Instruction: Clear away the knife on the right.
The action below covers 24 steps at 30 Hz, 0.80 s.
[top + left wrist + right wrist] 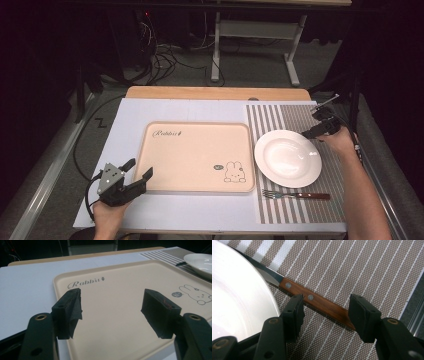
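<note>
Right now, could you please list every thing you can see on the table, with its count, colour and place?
tray: one, beige with a rabbit drawing, middle of the white table top.
plate: one, white, on the striped mat, right of the tray.
fork: one, metal with brown handle, on the mat, in front of the plate.
knife: one, brown wooden handle, on the mat at the plate's right edge, blade partly under the rim.
mat: one, brown and white stripes, right side of the table.
left hand-held gripper: one, black, open, at the tray's near left corner.
right hand-held gripper: one, black, open above the knife handle, not pressing it.
</note>
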Tool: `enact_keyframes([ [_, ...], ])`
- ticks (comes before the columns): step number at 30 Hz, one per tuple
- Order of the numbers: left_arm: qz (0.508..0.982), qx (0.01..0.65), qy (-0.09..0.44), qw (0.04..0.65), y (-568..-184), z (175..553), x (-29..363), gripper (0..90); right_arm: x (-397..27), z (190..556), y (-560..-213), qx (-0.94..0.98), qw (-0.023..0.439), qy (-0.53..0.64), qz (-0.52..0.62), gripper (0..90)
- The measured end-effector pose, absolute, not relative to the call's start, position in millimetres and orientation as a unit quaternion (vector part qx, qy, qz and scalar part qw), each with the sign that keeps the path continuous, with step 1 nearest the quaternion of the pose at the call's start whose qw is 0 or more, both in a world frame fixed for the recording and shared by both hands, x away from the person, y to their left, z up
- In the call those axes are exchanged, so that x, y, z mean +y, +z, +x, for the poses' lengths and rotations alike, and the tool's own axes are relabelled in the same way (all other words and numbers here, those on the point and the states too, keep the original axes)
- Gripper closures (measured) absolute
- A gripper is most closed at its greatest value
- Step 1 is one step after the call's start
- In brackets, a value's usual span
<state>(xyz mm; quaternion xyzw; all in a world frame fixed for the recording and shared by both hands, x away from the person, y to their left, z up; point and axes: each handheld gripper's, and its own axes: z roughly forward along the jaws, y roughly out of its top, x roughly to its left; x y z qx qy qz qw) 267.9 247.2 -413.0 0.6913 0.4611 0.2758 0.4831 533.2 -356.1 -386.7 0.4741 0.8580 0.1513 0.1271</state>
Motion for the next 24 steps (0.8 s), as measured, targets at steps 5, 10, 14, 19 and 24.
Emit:
enact_keyframes([
  [5,0.692,0.461,0.276,0.482,-413.1,268.2,247.1,32.7,-354.4,534.2,-388.9,0.862,0.131,0.148,0.468,47.6],
  [10,0.679,0.469,0.271,0.496,-412.0,267.0,252.2,33.0,-353.3,536.3,-392.7,0.864,0.126,0.144,0.466,47.5],
  [14,0.676,0.472,0.269,0.498,-412.4,267.3,253.0,33.0,-353.1,536.3,-392.8,0.863,0.126,0.144,0.467,48.5],
  [19,0.683,0.466,0.274,0.491,-411.9,266.7,250.4,32.9,-353.0,535.6,-394.3,0.867,0.147,0.124,0.460,46.0],
  [24,0.685,0.465,0.276,0.488,-412.1,266.8,250.3,32.9,-353.3,537.8,-395.2,0.869,0.141,0.130,0.457,44.9],
])
